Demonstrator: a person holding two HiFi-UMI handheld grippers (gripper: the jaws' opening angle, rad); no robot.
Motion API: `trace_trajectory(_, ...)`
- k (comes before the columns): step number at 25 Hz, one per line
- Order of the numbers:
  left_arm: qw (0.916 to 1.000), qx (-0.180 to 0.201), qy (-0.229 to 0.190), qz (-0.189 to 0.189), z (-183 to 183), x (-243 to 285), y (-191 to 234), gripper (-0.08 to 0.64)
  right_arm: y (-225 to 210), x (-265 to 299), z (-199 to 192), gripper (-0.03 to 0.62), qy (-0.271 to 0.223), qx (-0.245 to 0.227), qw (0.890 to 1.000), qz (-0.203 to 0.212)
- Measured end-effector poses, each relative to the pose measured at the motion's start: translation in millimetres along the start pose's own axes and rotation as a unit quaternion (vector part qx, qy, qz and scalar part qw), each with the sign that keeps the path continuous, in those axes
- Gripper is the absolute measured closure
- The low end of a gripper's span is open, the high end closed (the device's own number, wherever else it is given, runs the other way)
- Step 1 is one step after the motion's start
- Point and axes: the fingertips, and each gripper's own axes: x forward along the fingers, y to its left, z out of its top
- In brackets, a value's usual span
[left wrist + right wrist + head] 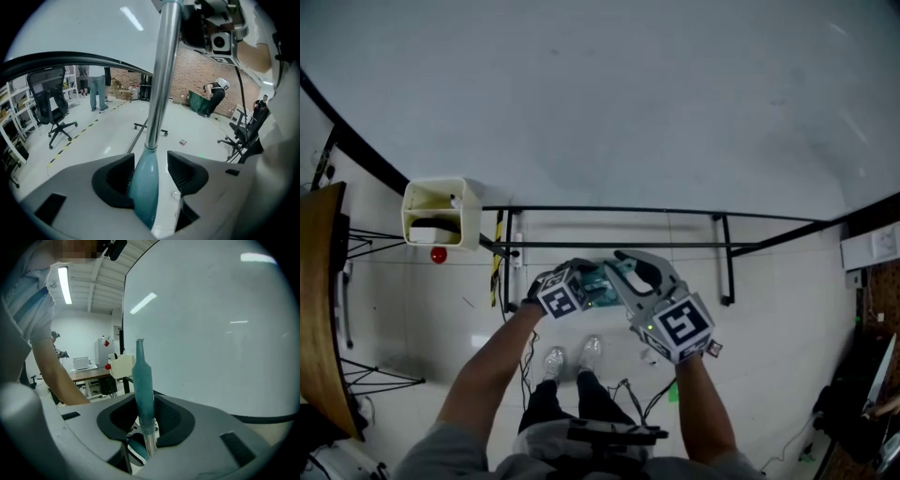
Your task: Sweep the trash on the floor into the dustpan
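Note:
A broom handle, a metal pole with teal plastic ends, runs between both grippers in front of the person. In the left gripper view its teal cone lies between the jaws of my left gripper, against the left pad and with a gap to the right pad. My right gripper is shut on the teal top grip. In the head view the left gripper and right gripper meet over the floor. A small scrap lies on the floor. No dustpan shows.
A big white tabletop on a black frame fills the space ahead. A white basket hangs at its left corner. An office chair, standing people and yellow-black floor tape lie further off.

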Motion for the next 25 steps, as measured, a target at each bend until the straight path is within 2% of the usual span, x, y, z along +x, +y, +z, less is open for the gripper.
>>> trace_trajectory(2,1.0,0.009,0.0,0.0,0,4,-2,0.359,0,-3,0,0.492,-0.002,0.003,1.0,0.0)
trace_trajectory(4,0.9997,0.021,-0.003,0.009,3,5,1,0.428,-2,-7,1,0.492,-0.007,0.006,1.0,-0.001)
trace_trajectory(13,0.9992,0.025,-0.025,0.018,18,0,-2,0.433,-8,-27,11,0.502,-0.022,-0.018,1.0,-0.012)
trace_trajectory(20,0.9968,0.075,-0.026,0.01,47,-22,-29,0.434,-15,-75,29,0.502,-0.041,-0.014,0.999,-0.032)
trace_trajectory(25,0.9956,0.09,-0.025,-0.004,42,-35,-44,0.434,-12,-91,27,0.502,-0.054,0.01,0.997,-0.055)
